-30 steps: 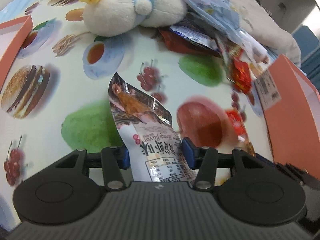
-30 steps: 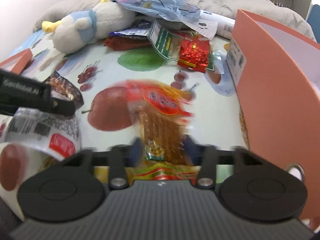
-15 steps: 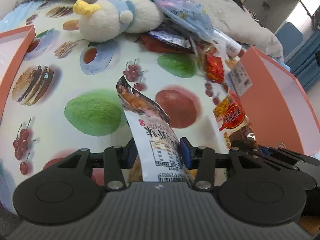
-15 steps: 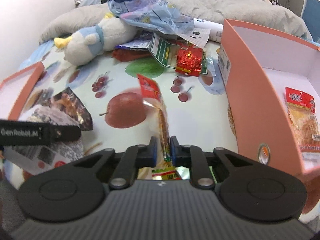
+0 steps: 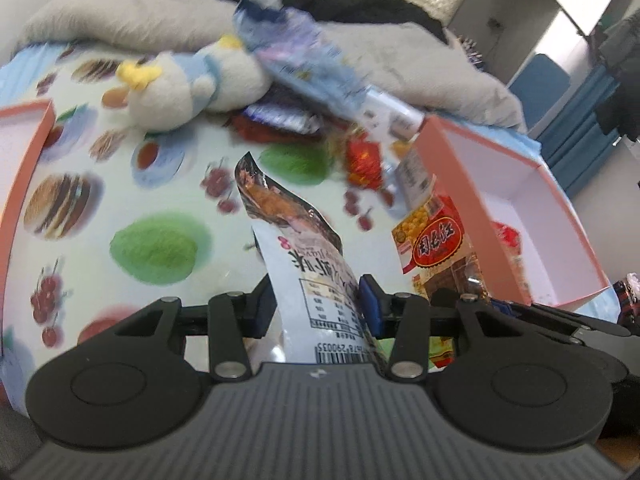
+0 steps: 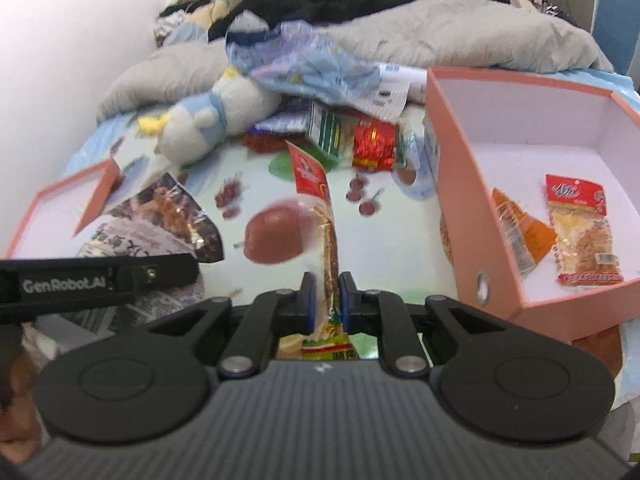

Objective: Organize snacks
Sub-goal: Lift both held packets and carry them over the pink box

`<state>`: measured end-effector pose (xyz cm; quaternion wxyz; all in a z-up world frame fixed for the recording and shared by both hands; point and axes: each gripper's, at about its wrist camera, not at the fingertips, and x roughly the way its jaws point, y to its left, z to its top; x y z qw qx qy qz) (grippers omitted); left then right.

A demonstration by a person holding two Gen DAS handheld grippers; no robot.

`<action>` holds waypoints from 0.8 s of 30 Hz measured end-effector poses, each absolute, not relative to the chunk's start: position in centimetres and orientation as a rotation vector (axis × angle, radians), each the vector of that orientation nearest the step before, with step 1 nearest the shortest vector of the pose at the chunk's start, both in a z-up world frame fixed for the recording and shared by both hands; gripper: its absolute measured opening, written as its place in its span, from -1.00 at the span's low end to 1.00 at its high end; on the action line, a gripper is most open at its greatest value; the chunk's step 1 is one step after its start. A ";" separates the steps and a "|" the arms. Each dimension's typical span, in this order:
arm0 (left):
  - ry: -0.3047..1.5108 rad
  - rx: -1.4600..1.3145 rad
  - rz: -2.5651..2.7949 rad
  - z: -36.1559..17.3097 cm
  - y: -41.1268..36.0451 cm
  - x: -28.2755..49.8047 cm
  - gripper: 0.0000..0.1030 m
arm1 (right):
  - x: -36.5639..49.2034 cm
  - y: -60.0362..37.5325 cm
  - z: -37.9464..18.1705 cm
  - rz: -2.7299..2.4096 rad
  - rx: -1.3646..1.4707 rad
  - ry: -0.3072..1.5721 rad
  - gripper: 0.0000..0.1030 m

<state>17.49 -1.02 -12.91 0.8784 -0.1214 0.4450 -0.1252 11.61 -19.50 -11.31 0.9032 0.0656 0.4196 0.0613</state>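
- The printed cloth (image 6: 400,240) between the two boxes lies bare in the middle, leaving a wide lane.
- The right-hand pink box (image 6: 452,184) has a tall near wall barring the way; its floor holds two packets (image 6: 580,232) with bare room behind them.
- The snack heap (image 6: 360,140) and plush toy (image 6: 208,120) block the far end.
- The left pink box (image 6: 80,196) hems the left side.

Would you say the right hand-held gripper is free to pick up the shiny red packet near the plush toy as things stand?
Probably not yet: the right hand-held gripper is shut on a red-topped snack packet, so the shiny red packet must wait, though the cloth between looks unobstructed.
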 end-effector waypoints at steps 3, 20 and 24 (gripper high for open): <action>0.896 -0.244 -0.285 -10.9 -1.9 17.6 -0.03 | 11.3 -20.4 -9.3 0.115 0.160 0.829 -0.70; 0.714 -0.185 -0.422 0.1 -10.7 19.4 -0.04 | 11.5 -28.1 0.4 0.049 0.210 0.621 -0.70; 0.692 -0.174 -0.445 1.7 -13.0 19.9 -0.04 | 11.7 -29.9 1.7 0.030 0.210 0.589 -0.70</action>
